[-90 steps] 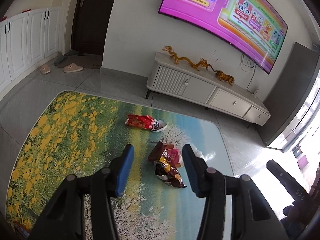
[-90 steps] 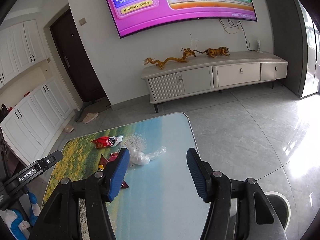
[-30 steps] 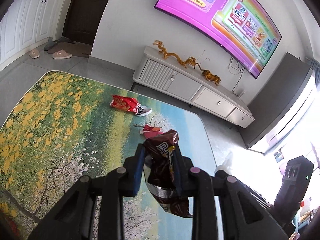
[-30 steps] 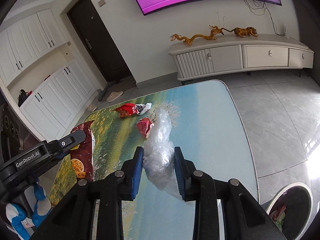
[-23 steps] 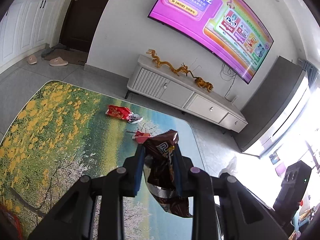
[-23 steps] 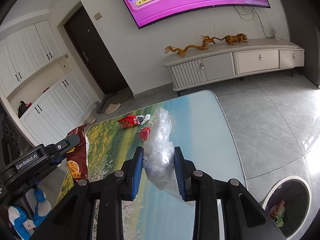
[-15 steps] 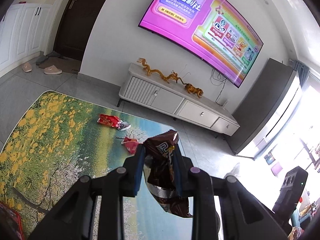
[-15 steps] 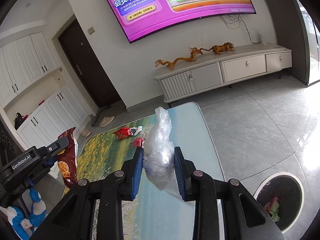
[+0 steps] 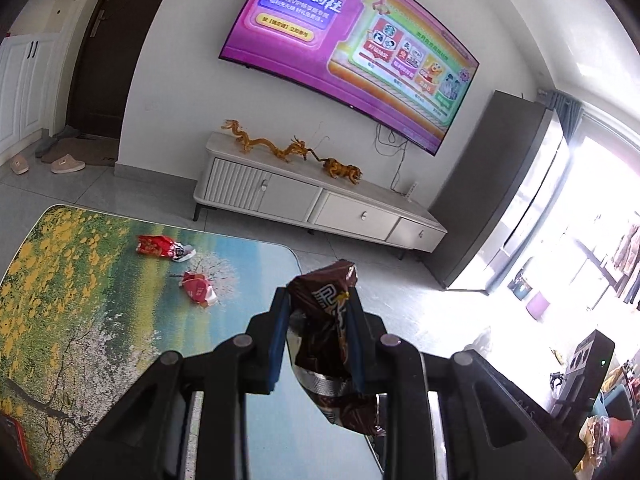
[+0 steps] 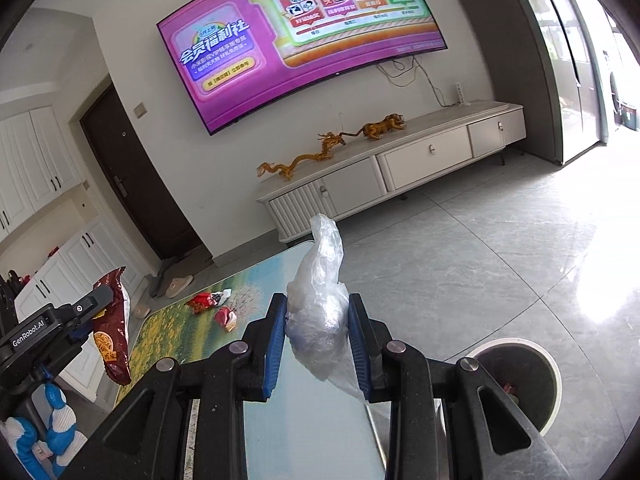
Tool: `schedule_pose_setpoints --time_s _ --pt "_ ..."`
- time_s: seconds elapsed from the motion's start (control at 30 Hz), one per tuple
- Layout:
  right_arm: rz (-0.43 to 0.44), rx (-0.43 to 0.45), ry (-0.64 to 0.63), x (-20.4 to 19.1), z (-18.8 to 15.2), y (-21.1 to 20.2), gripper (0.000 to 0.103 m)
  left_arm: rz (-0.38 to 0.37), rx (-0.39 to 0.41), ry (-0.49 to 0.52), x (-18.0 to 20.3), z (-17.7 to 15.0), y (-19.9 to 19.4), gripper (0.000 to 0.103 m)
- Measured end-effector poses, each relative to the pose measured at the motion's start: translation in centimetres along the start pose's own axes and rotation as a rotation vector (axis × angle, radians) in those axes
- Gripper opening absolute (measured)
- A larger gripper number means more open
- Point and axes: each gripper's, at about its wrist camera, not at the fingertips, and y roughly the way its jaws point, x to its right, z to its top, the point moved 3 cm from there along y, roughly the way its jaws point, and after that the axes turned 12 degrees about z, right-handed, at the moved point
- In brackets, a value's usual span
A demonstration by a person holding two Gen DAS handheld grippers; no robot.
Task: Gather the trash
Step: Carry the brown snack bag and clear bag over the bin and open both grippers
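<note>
My left gripper [image 9: 318, 312] is shut on a brown snack bag [image 9: 326, 328], which hangs crumpled between its blue pads above the table's right edge. In the right wrist view the same brown snack bag [image 10: 114, 328] dangles from the left gripper at the far left. A clear plastic bag [image 10: 318, 312] sticks up between the pads of my right gripper [image 10: 318, 322], which is shut on it. Two red wrappers lie on the printed table top [image 9: 80, 300]: a larger red wrapper [image 9: 160, 246] and a small red wrapper [image 9: 197, 288]. A round trash bin [image 10: 520, 380] stands on the floor at the lower right.
A white TV cabinet [image 9: 312, 204] with golden dragon figures runs along the far wall under a large TV [image 9: 348, 52]. Slippers [image 9: 66, 166] lie by the dark door. Grey tiled floor [image 10: 500, 264] spreads to the right of the table.
Both grippers have risen and swung right with their bags. The table has dropped lower and left in both views, and the trash bin has come into view at the lower right.
</note>
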Motion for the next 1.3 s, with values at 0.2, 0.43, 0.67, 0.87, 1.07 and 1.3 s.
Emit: schedule_pose_setpoints --time_s 0.2,0.43,0.67,0.87,1.07,1.3 --pt "-0.059 0.023 0.081 4.3 -0.4 -1.9 0.028 -0.037 -0.044 0.081 4.8 -1.7 1.4 0.025" --pt "-0.121 0.012 0.163 9.3 -1.3 -2.5 0.028 -0.064 -0.115 0.186 10.4 -4.4 4.4 0.025" --pt "-0.163 -0.032 0.256 14.3 -3.2 -1.6 0.028 -0.075 -0.199 0.299 15.6 -8.0 8.5 0.025" --pt "-0.199 -0.068 0.338 18.6 -5.1 -0.8 0.029 -0.09 -0.305 0.361 19.0 -11.7 13.0 0.026" --pt "-0.238 -0.111 0.421 23.0 -6.9 0.5 0.03 -0.114 -0.392 0.421 22.1 -15.5 17.1 0.028" --pt "-0.294 -0.165 0.507 27.0 -9.4 1.5 0.033 -0.174 -0.506 0.434 24.8 -19.0 20.8 0.034"
